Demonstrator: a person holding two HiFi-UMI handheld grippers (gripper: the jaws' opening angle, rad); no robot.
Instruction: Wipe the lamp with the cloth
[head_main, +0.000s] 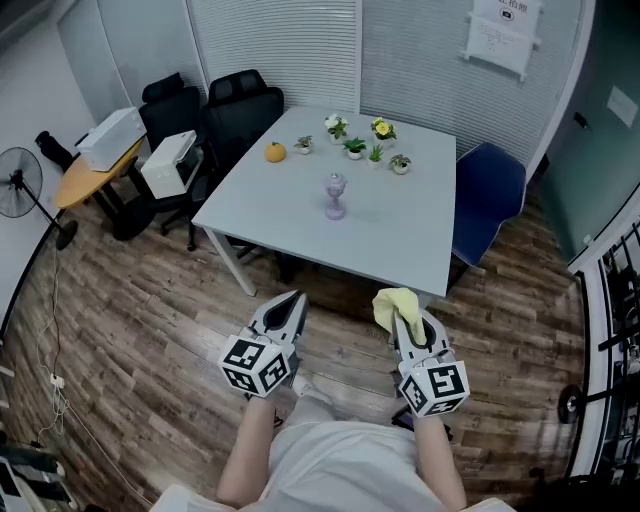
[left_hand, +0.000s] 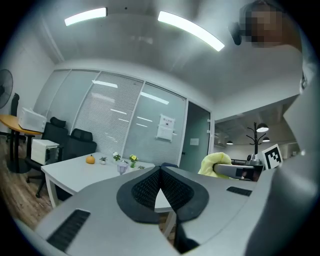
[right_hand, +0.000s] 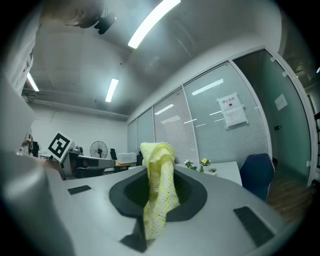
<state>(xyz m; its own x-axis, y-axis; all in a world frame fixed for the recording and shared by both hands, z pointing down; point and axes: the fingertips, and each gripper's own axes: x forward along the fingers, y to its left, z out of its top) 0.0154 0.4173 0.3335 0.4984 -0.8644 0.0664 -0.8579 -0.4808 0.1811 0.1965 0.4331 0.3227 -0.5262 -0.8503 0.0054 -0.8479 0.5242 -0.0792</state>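
We hold both claws level, short of the white worktop (head_main: 400, 235). Our left claw (head_main: 292, 300) is closed tight on nothing. Our right claw (head_main: 405, 320) pinches the yellow knitted cloth (head_main: 392, 303), bunched over its tips. The small lilac lamp (head_main: 335, 196) stands upright mid-worktop, well apart from both.

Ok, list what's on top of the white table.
A small lilac lamp near the middle, an orange round object and little potted plants along the far side. Nothing on it is covered.
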